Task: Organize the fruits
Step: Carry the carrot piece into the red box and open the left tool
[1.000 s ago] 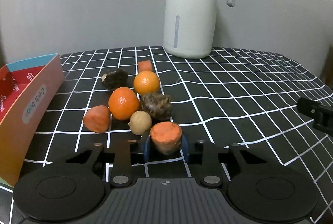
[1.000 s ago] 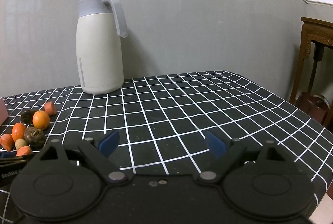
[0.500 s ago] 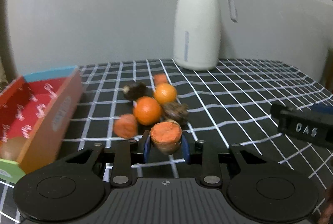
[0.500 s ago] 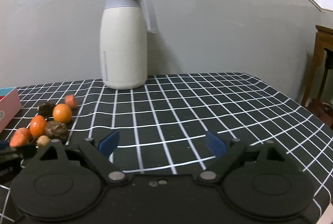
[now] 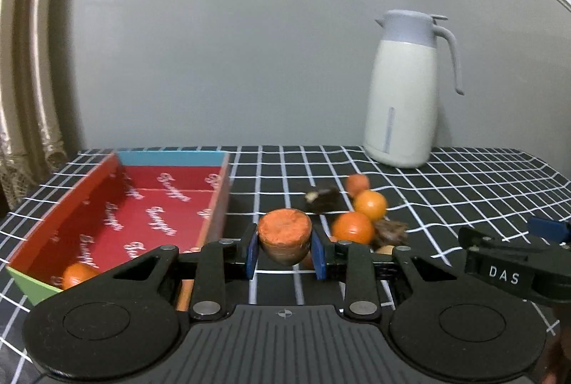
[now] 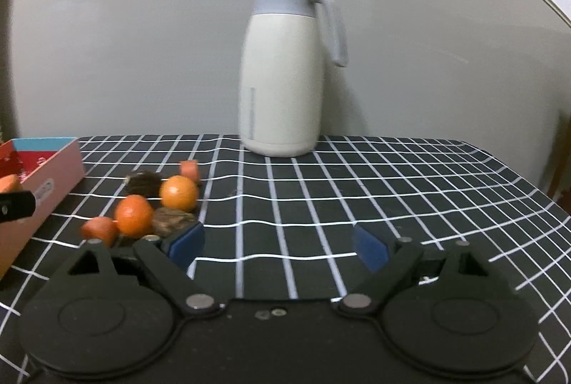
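Now the left gripper [image 5: 284,250], tilted slightly downward, clamps an orange carrot chunk [image 5: 284,238] above the checked tablecloth [image 5: 446,191], just beside the red box [image 5: 142,209]. Over on the right, the right gripper [image 6: 277,244] hangs spread wide and empty, beside loose tangerines [image 6: 178,193].

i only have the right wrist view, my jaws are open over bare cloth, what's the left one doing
Observer: The left gripper is shut on a carrot chunk, lifted off the cloth.
Operator: where's it relative to the box
Observer: Just right of the red box, beside its near right wall, not over the inside.
Operator: anything in the box
Observer: One orange fruit in the near corner; the rest of the floor that shows is bare.
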A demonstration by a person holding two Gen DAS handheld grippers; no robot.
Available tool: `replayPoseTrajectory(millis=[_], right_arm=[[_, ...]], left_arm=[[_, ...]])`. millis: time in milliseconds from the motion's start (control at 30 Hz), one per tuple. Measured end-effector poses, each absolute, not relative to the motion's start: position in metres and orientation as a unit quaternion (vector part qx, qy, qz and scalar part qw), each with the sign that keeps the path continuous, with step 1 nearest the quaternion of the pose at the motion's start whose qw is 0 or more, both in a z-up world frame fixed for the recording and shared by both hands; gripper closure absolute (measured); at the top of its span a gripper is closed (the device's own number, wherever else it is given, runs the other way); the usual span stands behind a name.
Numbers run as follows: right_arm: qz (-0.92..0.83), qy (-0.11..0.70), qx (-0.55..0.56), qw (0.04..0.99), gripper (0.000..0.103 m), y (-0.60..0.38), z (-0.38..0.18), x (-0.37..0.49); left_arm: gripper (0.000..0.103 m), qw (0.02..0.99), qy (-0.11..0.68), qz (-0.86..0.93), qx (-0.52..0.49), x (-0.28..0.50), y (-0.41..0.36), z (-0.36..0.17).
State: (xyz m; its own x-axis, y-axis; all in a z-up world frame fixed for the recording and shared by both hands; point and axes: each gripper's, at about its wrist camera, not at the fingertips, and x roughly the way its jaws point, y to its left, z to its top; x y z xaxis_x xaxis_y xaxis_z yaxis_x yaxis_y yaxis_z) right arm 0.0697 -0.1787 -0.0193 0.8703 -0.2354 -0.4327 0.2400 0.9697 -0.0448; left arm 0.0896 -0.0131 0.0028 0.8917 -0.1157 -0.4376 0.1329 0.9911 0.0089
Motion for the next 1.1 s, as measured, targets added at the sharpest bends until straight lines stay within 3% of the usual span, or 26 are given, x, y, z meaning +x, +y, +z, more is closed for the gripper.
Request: replayPoseTrajectory(millis=[567, 967, 1067, 1100], right_arm=[[-0.096, 0.226, -0.018, 0.969, 0.014, -0.149, -0.022, 0.08], [-0.077, 0.21, -0.029, 0.974, 0.012, -0.145, -0.019, 0.075], [-0.073, 0.208, -0.031, 0.975, 0.012, -0.143, -0.018, 0.075], [-0.072, 0.208, -0.032, 0.975, 0.012, -0.142, -0.018, 0.075]], left_arm=[[0.072, 0.971, 0.223, 0.08, 0.015, 0.121, 0.1, -0.002], [0.072, 0.968, 0.228, 0.108, 0.01, 0.121, 0.114, -0.008], [0.067, 0.968, 0.229, 0.102, 0.016, 0.12, 0.107, -0.008], [0.058, 0.968, 0.228, 0.101, 0.015, 0.119, 0.105, -0.008]])
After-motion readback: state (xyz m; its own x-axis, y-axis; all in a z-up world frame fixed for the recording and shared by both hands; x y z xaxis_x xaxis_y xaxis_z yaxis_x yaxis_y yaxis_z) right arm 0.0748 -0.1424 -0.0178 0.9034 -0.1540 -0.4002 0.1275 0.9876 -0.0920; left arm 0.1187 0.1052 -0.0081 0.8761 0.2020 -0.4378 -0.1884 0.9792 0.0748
